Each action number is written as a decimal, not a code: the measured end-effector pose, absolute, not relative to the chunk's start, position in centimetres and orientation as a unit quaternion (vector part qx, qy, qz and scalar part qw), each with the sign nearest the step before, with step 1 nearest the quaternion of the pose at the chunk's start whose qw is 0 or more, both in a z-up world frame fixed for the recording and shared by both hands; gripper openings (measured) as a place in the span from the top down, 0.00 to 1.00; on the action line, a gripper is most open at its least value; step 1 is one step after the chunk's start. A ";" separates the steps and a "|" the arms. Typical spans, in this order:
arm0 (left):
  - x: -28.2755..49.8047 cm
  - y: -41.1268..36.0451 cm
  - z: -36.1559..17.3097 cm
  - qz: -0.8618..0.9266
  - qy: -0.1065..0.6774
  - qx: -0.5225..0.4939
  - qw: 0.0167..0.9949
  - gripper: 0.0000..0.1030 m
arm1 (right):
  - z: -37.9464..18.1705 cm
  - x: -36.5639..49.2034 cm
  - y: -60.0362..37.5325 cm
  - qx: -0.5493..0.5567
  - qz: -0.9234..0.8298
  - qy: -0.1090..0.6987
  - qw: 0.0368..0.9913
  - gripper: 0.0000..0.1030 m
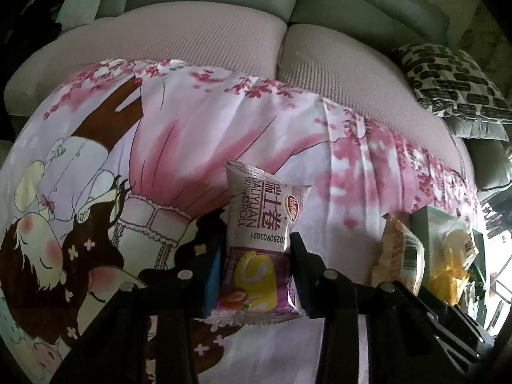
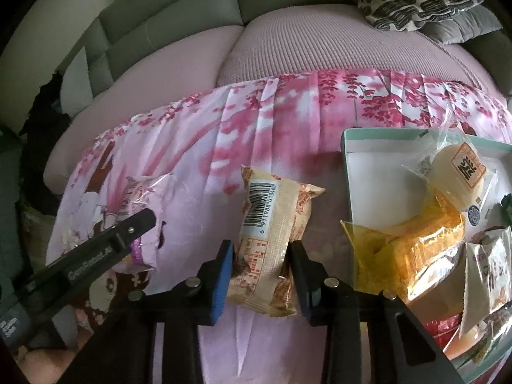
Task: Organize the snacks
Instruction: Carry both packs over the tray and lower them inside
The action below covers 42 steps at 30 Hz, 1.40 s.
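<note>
Right gripper (image 2: 260,267) pinching a beige snack packet (image 2: 275,227)

It lies on pink floral cloth (image 2: 272,128); a snack-filled tray (image 2: 347,172) sits right.

Box (image 2: 347,172) cut by right edge; red pkt (image 2: 443,326) mostly hidden.

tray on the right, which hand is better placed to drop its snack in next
Right. Its tongs grip the beige barcode packet right beside the tray. The left tongs hold the swiss roll packet farther from it.
</note>
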<state>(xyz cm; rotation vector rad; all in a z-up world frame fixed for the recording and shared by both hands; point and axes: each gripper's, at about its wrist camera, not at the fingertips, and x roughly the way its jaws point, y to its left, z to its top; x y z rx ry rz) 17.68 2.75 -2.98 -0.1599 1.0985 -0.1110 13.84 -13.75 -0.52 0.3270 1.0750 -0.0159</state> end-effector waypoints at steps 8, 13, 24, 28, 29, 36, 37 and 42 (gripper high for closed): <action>17.1 2.3 1.2 -0.075 0.479 -0.087 0.870 0.60 | 2.1 12.1 -14.2 0.161 -0.009 0.483 0.861 0.63; 16.5 1.6 3.2 -0.087 0.461 -0.081 0.880 0.60 | 3.1 11.3 -14.7 0.166 -0.011 0.473 0.865 0.63; 14.6 -1.4 6.3 -0.128 0.430 -0.069 0.891 0.60 | 4.7 9.1 -17.3 0.182 -0.033 0.454 0.871 0.63; 13.9 -2.9 7.3 -0.147 0.418 -0.062 0.895 0.60 | 5.4 8.1 -19.4 0.190 -0.057 0.446 0.873 0.63; 13.7 -3.2 7.6 -0.151 0.414 -0.060 0.895 0.60 | 5.5 7.9 -20.0 0.194 -0.063 0.444 0.873 0.63; 12.7 -6.1 8.4 -0.191 0.405 -0.052 0.893 0.60 | 6.5 5.7 -24.5 0.219 -0.112 0.424 0.872 0.63; 12.4 -6.7 8.5 -0.198 0.404 -0.048 0.892 0.60 | 6.6 5.4 -25.0 0.222 -0.118 0.422 0.871 0.63; 11.5 -9.6 8.5 -0.230 0.402 -0.030 0.886 0.60 | 6.9 3.8 -28.1 0.242 -0.157 0.409 0.866 0.63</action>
